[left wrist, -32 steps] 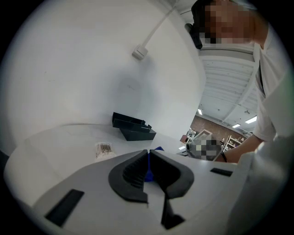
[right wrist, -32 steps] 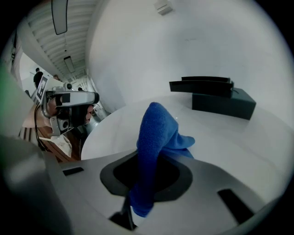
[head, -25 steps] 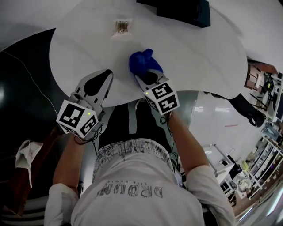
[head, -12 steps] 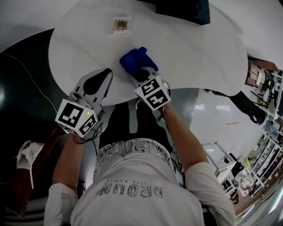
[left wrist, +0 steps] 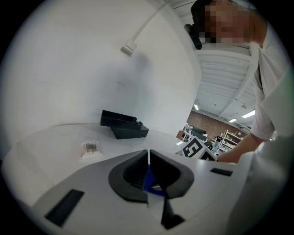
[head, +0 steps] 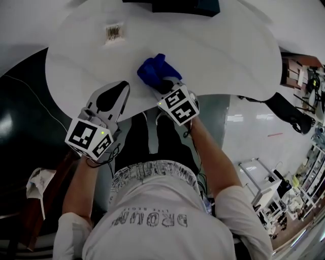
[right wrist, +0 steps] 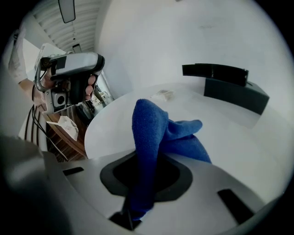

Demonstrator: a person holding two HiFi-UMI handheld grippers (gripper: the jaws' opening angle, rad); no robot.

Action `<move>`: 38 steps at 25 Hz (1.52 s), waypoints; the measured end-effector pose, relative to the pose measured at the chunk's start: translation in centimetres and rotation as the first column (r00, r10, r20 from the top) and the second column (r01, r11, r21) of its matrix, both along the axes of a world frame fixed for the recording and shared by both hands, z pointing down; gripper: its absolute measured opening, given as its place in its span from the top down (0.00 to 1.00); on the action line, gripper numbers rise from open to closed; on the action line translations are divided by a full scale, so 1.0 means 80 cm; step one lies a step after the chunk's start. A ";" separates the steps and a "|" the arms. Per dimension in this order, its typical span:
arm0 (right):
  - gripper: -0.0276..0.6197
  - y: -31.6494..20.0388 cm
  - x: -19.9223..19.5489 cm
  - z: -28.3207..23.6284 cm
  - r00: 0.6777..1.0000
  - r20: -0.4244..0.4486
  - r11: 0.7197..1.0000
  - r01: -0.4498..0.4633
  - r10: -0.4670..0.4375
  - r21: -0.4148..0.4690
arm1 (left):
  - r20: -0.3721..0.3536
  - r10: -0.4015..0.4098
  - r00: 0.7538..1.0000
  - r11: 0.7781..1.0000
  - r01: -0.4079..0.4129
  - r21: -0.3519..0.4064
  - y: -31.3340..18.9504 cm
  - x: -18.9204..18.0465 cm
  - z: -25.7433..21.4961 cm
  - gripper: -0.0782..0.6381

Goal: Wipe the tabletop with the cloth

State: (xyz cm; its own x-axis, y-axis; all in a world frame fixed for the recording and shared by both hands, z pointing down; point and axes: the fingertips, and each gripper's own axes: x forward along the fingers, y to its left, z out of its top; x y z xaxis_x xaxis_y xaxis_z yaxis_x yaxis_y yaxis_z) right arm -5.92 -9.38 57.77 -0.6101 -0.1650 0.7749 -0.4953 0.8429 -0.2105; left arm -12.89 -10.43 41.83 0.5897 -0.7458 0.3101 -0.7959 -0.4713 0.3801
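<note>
Right tongs (head: 166, 86): clamping a fold of the blue cloth (head: 154, 71), jaws closing tight on the fabric.
Cloth: bunching up on the white counter (head: 218, 56), near its front edge.
Left tongs (left wrist: 148, 156): hovering just beside the right one over the counter's rim, jaws pressing together on nothing.
Far side: a small packet (head: 114, 32) and what looks like a black tray (head: 188, 6) sitting well apart from the cloth.
</note>
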 end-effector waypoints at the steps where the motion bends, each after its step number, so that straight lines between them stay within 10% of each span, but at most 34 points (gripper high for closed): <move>1: 0.85 -0.002 0.012 0.000 1.000 0.001 1.000 -0.010 0.010 0.001 | 0.002 0.011 1.000 1.000 -0.011 0.000 -0.002 0.011 0.000 0.85; 18: 0.85 -0.040 0.224 -0.003 0.969 0.018 0.969 -0.246 0.246 -0.018 | 0.012 0.181 0.983 0.984 -0.181 0.006 -0.053 0.192 -0.005 0.85; 38: 0.85 -0.054 0.344 -0.003 0.905 0.026 0.905 -0.426 0.425 0.015 | 0.027 0.278 0.960 0.960 -0.279 0.004 -0.052 0.271 -0.006 0.85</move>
